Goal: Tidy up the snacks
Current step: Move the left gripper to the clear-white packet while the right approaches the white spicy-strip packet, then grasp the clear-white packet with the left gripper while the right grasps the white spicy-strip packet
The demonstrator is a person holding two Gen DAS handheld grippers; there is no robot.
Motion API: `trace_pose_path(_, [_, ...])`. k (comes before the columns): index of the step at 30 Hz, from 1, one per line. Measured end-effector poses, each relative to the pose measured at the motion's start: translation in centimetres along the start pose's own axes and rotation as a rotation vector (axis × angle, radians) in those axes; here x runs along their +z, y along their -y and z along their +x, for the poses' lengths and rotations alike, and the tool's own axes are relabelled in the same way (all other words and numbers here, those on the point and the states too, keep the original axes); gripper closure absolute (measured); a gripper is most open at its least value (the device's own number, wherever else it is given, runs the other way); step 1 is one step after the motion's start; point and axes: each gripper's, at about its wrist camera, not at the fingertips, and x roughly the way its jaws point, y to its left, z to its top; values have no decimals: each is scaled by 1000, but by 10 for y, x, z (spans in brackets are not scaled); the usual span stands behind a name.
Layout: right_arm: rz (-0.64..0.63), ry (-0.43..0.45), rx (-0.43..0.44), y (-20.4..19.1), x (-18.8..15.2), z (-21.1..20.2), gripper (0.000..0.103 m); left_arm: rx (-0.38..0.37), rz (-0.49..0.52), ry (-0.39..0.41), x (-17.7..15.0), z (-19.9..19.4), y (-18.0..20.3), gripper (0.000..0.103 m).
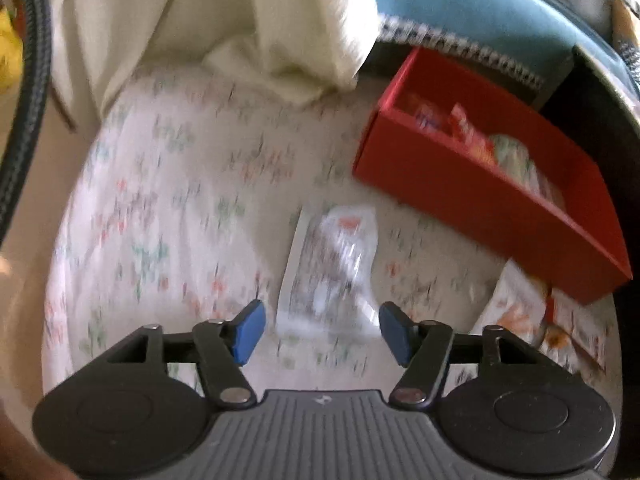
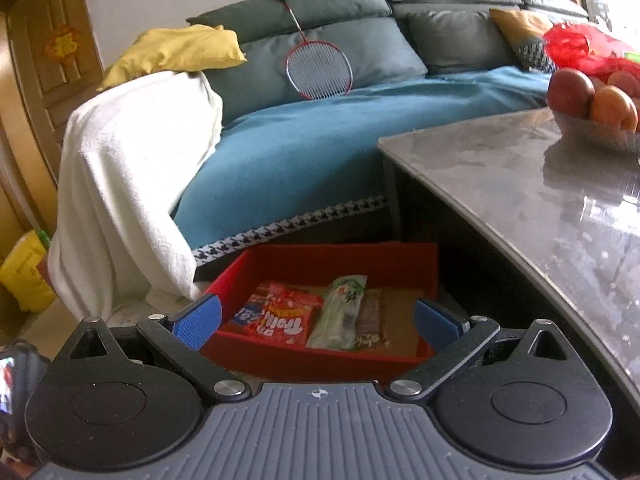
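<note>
We see one red box (image 2: 320, 264) with three snacks inside: a red candy bag (image 2: 280, 318), a green packet (image 2: 340, 312) and a brown bar (image 2: 370, 320). Our right gripper (image 2: 318, 322) is wide apart and holds nothing, with the box just past its tips. Our left gripper (image 1: 322, 330) is wide apart too. One clear packet (image 1: 332, 268) lies on the flowery cloth (image 1: 160, 200), just ahead between its tips. More wrappers (image 1: 540, 320) lie by the box; they are blurry.

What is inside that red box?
The red box holds a Trolli candy bag, a green-and-white packet and a brown wrapped bar. Anything beneath them is hidden.
</note>
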Motion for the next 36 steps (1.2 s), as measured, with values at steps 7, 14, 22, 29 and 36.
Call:
trace_pose_path(7, [47, -41, 79, 4, -6, 10, 0, 100, 51, -48, 17, 36, 21, 34])
trace_pose_path(14, [86, -242, 20, 8, -14, 45, 0, 110, 93, -17, 7, 28, 20, 61])
trace_pose_path(22, [98, -427, -10, -14, -39, 66, 0, 69, 118, -33, -4, 6, 4, 63])
trace_pose_path(29, [126, -518, -55, -41, -55, 83, 0, 5, 65, -27, 2, -7, -9, 63])
trace_pose_path(36, [190, -540, -196, -54, -67, 103, 0, -35, 11, -59, 5, -1, -25, 63])
